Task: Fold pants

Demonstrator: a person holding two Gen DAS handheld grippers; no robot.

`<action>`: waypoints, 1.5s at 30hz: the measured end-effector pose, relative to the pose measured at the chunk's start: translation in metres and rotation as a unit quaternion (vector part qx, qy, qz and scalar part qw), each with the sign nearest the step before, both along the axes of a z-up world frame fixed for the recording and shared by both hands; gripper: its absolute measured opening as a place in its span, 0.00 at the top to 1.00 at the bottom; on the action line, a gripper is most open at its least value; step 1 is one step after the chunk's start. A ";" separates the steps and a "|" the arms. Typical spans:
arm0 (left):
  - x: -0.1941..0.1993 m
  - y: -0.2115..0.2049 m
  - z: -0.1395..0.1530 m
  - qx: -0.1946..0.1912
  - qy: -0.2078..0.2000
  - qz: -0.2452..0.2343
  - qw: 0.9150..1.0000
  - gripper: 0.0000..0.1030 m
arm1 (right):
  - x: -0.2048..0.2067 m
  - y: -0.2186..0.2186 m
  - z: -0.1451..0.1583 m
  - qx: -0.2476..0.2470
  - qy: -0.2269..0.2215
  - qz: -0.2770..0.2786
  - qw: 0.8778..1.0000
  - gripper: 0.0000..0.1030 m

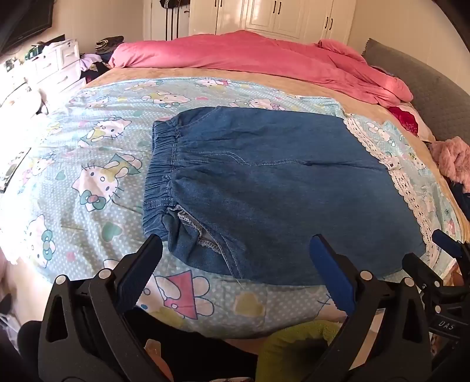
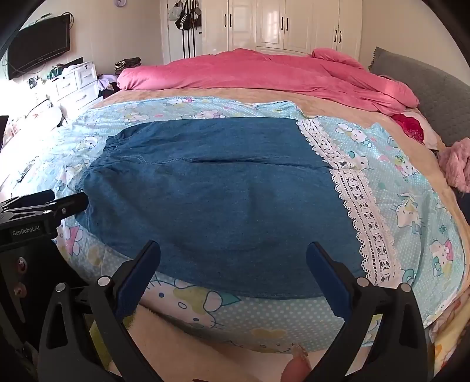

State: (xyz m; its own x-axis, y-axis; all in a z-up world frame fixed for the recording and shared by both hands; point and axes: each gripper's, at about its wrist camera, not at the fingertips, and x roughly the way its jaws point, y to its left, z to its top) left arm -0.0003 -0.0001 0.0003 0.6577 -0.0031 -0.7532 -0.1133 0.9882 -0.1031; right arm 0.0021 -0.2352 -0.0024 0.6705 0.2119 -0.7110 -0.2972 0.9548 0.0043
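Blue denim pants (image 1: 264, 188) lie flat on the cartoon-cat bedsheet (image 1: 88, 164), elastic waistband (image 1: 161, 164) to the left, white lace hem (image 1: 399, 182) to the right. My left gripper (image 1: 235, 249) is open and empty, hovering at the near edge of the pants by the waist corner. In the right wrist view the pants (image 2: 211, 194) fill the middle and the lace hem (image 2: 352, 188) runs down the right. My right gripper (image 2: 233, 255) is open and empty over the near edge of the pants. The left gripper's fingers (image 2: 70, 202) show at the left, by the waist.
A pink duvet (image 1: 249, 55) is bunched across the far side of the bed. A grey headboard (image 1: 426, 94) stands at the right, with a pink fluffy item (image 1: 452, 158) below it. White drawers (image 1: 55, 67) stand at the left, white wardrobes (image 2: 282, 26) behind.
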 end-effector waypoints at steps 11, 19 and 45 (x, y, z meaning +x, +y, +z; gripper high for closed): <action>0.000 -0.007 0.003 0.003 0.002 -0.003 1.000 0.09 | 0.000 0.005 0.001 -0.002 0.004 0.001 1.000 0.04; -0.002 -0.007 0.003 0.001 0.001 -0.012 1.000 0.09 | -0.003 0.004 0.002 -0.004 0.001 0.001 1.000 0.04; -0.004 -0.006 0.002 0.003 -0.002 -0.011 1.000 0.09 | -0.001 0.012 0.000 -0.008 0.004 0.006 1.000 0.04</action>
State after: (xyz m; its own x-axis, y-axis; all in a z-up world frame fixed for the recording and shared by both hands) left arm -0.0042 -0.0057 0.0018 0.6604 -0.0132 -0.7508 -0.0917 0.9909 -0.0981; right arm 0.0013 -0.2236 -0.0024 0.6618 0.2081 -0.7202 -0.3091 0.9510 -0.0092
